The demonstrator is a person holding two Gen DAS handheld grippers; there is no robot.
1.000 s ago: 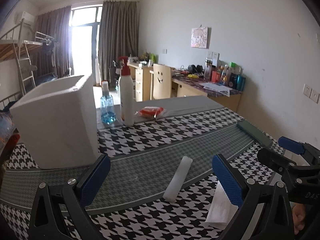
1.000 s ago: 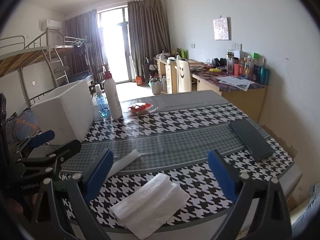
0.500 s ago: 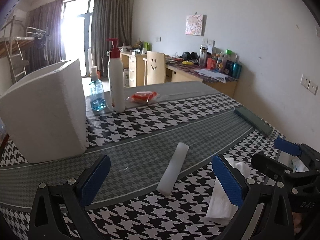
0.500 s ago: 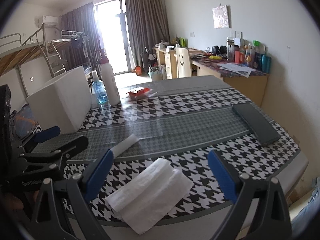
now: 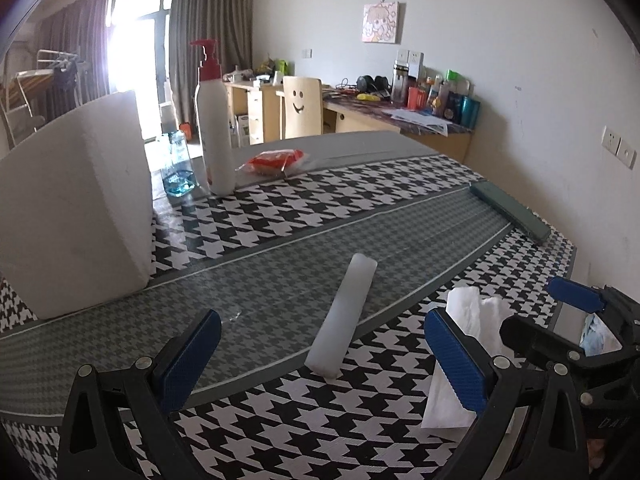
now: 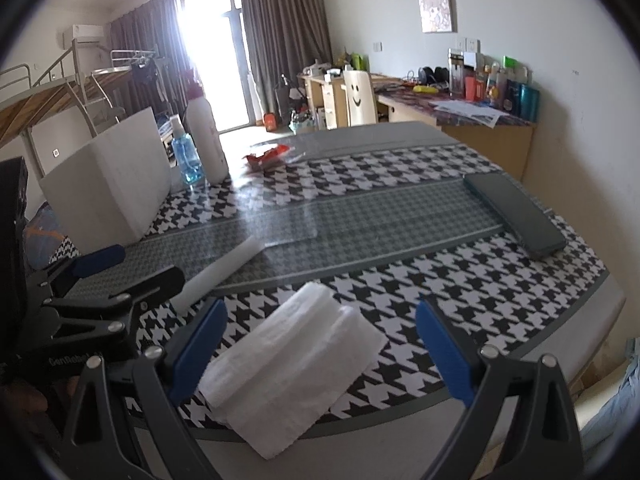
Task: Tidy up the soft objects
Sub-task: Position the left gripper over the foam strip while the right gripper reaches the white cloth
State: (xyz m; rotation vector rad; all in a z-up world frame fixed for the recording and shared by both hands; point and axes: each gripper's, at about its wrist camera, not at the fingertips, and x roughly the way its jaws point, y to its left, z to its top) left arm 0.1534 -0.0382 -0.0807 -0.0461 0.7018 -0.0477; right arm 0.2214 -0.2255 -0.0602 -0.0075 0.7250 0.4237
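Foam box (image 5: 76,204) upright, inside hidden; both grippers' fingers spread, left gripper (image 5: 320,352), right gripper (image 6: 320,348) over folded cloth (image 6: 292,364)

You get bright daylight from the window (image 5: 132,60), blown out to white glare. A glossy sheen lies on the table (image 6: 280,216). Fisheye bends the edges and blackens corners; focus is fairly sharp.

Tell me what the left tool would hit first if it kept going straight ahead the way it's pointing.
Most likely the white foam stick. It lies on the table just ahead of the open left tool, between its finger lines. Depth is hard to judge; the tool may pass above it.
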